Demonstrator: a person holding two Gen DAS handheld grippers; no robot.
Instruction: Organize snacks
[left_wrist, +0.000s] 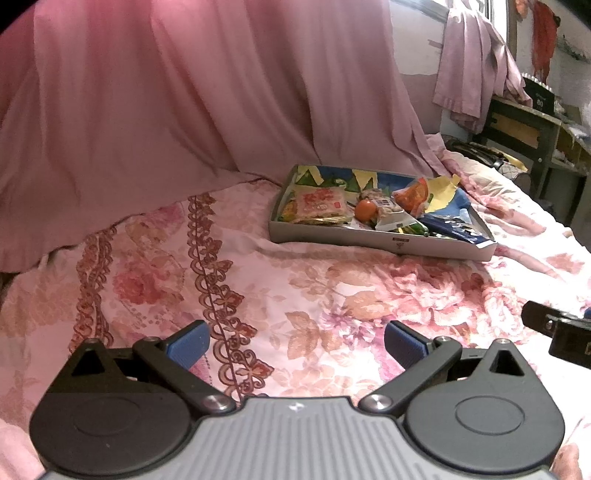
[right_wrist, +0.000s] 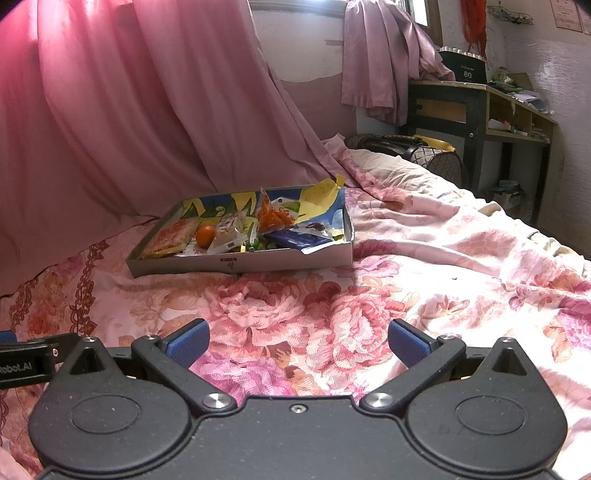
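Both claws, left gripper (left_wrist: 297, 343) and right gripper (right_wrist: 299, 341), spread apart holding nothing, well short of the tray (left_wrist: 369, 242). Snacks (left_wrist: 321, 205) piled inside it, on the floral bedspread (left_wrist: 295, 295).

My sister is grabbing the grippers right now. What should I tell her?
Left gripper: open, holding nothing, above the floral bedspread.
Right gripper: open, holding nothing, also over the bedspread.
The snacks sit in a shallow tray on the bed ahead: a flat packet at its left end, a small orange fruit beside it, a blue packet toward its right.
Done: snacks are in the tray, but jumbled.
Left: reach the tray and tidy them.
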